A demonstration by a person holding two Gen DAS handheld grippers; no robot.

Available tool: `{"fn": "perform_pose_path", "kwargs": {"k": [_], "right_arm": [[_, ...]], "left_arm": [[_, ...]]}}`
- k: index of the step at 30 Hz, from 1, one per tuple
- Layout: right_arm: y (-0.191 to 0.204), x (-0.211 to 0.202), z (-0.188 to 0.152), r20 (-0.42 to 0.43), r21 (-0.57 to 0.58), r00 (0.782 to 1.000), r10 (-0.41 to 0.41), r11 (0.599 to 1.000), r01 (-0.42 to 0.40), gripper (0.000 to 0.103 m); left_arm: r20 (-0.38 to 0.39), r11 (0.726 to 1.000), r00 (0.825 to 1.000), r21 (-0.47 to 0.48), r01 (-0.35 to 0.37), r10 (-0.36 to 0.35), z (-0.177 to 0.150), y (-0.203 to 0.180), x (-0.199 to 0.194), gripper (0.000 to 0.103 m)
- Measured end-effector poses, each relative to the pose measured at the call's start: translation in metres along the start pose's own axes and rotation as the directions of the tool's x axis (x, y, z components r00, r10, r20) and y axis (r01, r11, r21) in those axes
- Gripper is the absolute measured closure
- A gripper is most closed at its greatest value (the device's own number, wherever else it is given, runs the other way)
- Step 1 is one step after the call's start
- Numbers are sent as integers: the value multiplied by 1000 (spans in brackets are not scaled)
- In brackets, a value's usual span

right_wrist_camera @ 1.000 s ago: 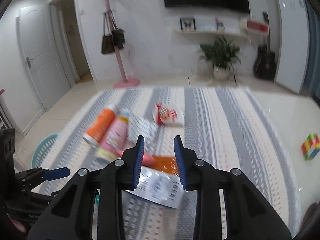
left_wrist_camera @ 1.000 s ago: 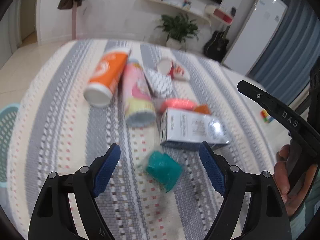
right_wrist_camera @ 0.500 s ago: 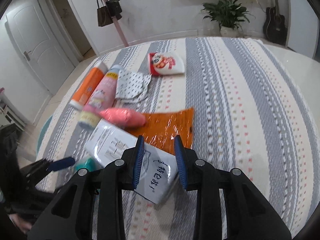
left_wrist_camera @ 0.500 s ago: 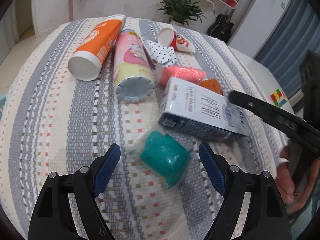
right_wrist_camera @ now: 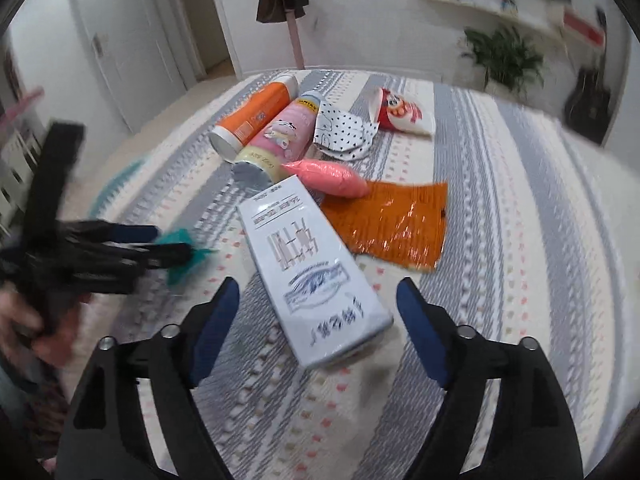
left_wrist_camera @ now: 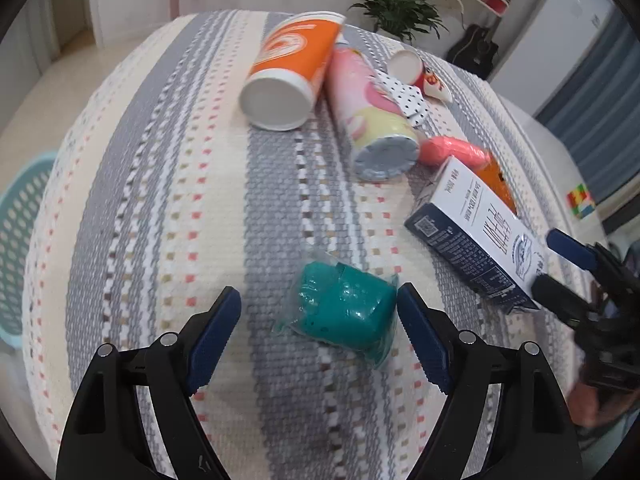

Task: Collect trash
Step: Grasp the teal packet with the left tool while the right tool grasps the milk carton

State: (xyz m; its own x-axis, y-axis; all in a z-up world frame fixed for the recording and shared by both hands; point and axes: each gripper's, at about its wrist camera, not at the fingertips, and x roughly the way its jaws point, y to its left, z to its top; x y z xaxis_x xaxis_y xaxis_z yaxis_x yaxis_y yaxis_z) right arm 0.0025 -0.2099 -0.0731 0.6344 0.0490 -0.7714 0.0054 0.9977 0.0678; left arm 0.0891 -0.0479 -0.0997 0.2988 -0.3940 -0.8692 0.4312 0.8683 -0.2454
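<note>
Hovering over a grey-and-cream striped rug (left_wrist_camera: 168,184), the left gripper (left_wrist_camera: 320,332) has its jaws spread wide around a teal plastic-wrapped lump (left_wrist_camera: 344,308); its right pad sits just beside the wrapper's edge, the left pad well clear of it, and neither pad presses on it. The right gripper (right_wrist_camera: 318,322) points at the near end of a white-and-blue carton (right_wrist_camera: 316,280) lying flat on the rug; its jaws are opening, the carton's near end lies between them, and both blue pads stand apart from its sides. Farther off, the rest of the litter lies in a loose cluster: an orange paper cup (left_wrist_camera: 290,80) on its side at the far left, a pink snack tube (left_wrist_camera: 368,116) touching it on the right, a crumpled polka-dot wrapper (right_wrist_camera: 344,132) against the tube, and a red-and-white cup (right_wrist_camera: 400,114) beyond that. A pink pouch (right_wrist_camera: 328,178) rests just past the carton's far end, overlapping an orange foil wrapper (right_wrist_camera: 396,224) to the carton's right. A teal perforated basket (left_wrist_camera: 20,224) shows at the left edge, off the rug.
</note>
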Motion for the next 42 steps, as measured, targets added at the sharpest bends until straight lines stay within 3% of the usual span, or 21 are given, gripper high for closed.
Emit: {"fn": "perform_pose_path", "kwargs": {"k": [8,13,18,23,24,26,29,32,36,39,42], "right_arm": [[0,30,1,-37,-9,999,12,1000,-13,24],[-2,31,1,-32,29,999,25,999,-24,29],[6,23,0,-27,18,999,31,999,-30,48],[18,21,-1,-24,18,999,28,999,-27,50],[20,22,0,-24,23,999,32,999,-31,50],[24,21,0,-19,27,999,30,999,-30,51],[29,19,0,-6,35,1000,19,999,-19,52],[31,15,1,13,33,1000,6,999,-7,53],[29,11,2,18,38,1000,7,999,-7,53],[28,14,0,7,40,1000,4,999,-4,53],[26,17,-3,3,53,1000,10,999,-10,53]], "left_arm": [[-37,995,996,57,83,-81,-13,-3,-8,21],[-34,982,997,177,-57,64,-18,-24,2,21],[-19,985,994,137,-106,110,-17,-6,-5,23],[0,991,991,28,-132,132,-19,34,-25,23],[5,993,993,7,-116,116,-16,37,-28,23],[25,999,1000,-54,-6,7,-14,46,-36,23],[40,986,990,-100,135,-132,-10,42,-36,22],[17,971,982,-145,191,-190,-5,31,-23,22],[5,964,985,-205,167,-170,1,15,-6,23],[22,974,995,-202,99,-96,2,3,-1,24],[23,986,1000,-165,-9,13,5,-7,3,37]]}}
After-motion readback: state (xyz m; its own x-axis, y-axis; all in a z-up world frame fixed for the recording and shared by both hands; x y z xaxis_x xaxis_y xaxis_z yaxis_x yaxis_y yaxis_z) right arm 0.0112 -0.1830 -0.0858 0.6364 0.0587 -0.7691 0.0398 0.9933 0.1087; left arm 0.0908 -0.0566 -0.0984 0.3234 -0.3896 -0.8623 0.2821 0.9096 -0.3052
